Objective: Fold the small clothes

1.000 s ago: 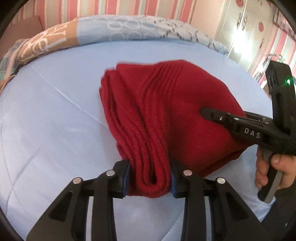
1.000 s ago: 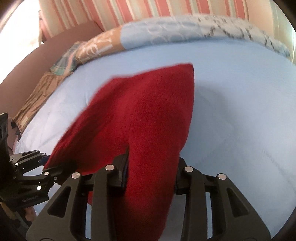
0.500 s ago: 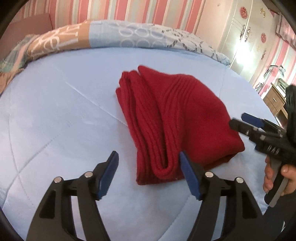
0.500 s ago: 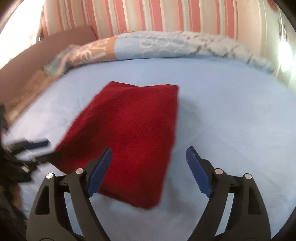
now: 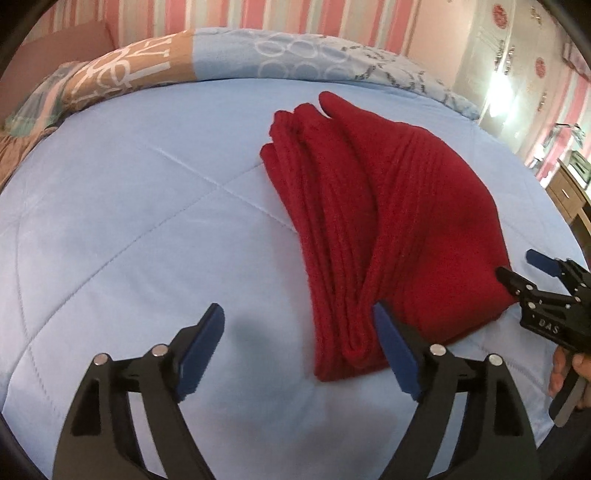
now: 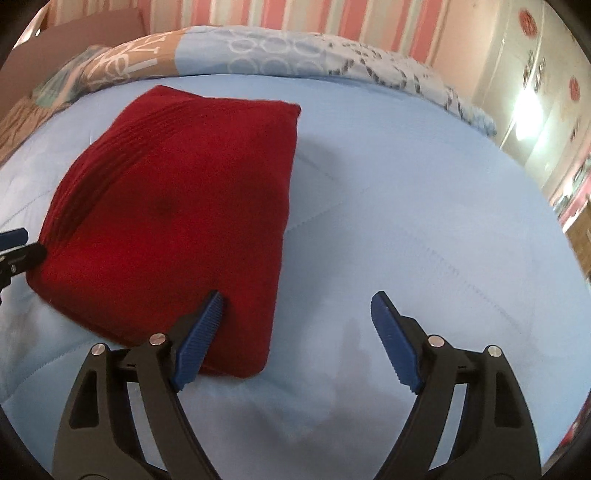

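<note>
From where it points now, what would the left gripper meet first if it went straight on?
Probably the light blue bed cover: the left gripper, jaws opening and empty, aims just left of the folded red knit garment.

Ahead of the tool stretched a bed under a pale blue quilt with stitched seams crossing it. At its far edge lay a rolled patterned blanket, brown with white lettering on the left, light blue with rings in the middle, grey marks to the right. Beyond that rose a wall of pink, white and pale green stripes. Far left sat a brown headboard. Off to the right, a white wardrobe with red ornaments caught a bright glare, and a wooden drawer unit stood near it.
</note>
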Demonstrator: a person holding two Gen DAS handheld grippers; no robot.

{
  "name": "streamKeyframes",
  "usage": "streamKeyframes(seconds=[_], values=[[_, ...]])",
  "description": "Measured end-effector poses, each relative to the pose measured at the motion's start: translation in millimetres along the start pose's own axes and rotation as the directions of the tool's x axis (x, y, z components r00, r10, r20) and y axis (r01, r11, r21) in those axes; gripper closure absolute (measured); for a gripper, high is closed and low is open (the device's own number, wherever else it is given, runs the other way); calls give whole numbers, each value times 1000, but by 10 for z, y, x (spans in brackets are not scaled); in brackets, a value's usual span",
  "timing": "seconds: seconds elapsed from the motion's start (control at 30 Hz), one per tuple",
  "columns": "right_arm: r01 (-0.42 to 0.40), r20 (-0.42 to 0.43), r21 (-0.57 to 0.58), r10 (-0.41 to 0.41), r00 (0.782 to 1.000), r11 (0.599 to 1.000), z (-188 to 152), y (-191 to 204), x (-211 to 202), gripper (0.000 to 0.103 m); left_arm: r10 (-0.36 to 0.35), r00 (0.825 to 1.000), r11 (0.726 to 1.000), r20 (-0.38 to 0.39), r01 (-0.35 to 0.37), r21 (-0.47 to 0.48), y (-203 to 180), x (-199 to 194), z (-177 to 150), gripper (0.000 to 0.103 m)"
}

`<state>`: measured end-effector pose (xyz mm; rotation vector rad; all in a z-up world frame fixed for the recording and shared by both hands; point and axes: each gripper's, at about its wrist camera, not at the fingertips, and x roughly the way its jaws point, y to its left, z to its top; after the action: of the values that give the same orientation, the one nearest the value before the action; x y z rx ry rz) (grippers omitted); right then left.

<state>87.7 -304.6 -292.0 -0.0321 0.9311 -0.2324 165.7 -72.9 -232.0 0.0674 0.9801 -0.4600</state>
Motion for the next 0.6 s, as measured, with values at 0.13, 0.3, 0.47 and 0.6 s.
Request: streamKeyframes(seconds=[0.13,0.3,0.47,0.6], values=[[-49,34,4,49,998,999,55,7,-170,28,9,1000,999,28,-9,33,-1,-66,37,16],[-97,183,21,91,979,995,111,91,-698,8,-20,995,1000,102,18,20,-77,-418,46,13],[-126,240,10,120,963,992,76,227,-973,3,41,985,999,168,-40,-6,-101,-777,-41,2],[-155,245,33,142,959,987,-63,320,-1082,3,85,982,996,171,-78,-52,-67,-972,-119,2]])
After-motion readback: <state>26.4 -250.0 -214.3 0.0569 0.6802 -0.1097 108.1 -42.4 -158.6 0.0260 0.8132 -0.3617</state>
